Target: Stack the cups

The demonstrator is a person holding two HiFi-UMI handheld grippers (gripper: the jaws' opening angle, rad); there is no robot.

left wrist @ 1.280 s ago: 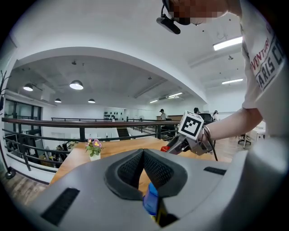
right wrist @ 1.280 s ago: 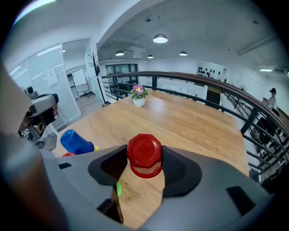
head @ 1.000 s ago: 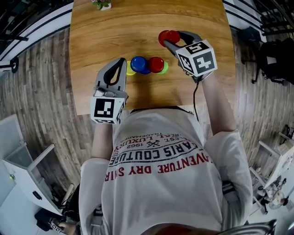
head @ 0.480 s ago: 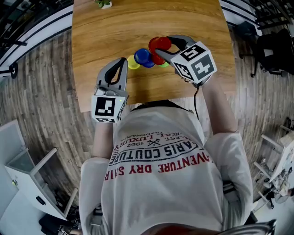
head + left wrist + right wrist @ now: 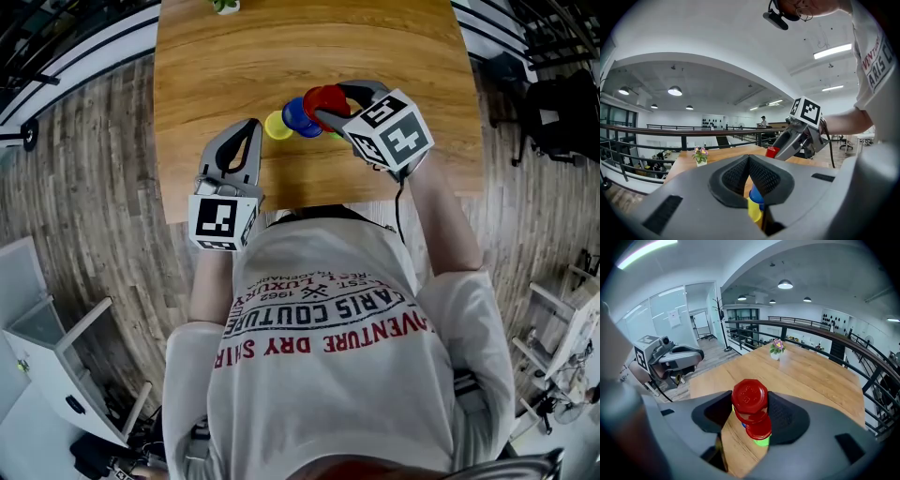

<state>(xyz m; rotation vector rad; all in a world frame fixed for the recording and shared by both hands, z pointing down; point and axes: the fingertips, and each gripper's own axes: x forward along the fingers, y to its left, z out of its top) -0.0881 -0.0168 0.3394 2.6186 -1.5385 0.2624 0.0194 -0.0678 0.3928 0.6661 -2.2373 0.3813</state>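
Clamping a red cup (image 5: 750, 399), right tool (image 5: 328, 101) hovers over the cup row (image 5: 298, 118) to stack it; left tool (image 5: 251, 126) idle, jaws together.

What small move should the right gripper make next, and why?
Probably lower the held red cup straight down onto the lower red cup, which sits on the green cup. The right gripper is shut on the held red cup, and in its view that cup appears lined up just above the pair.
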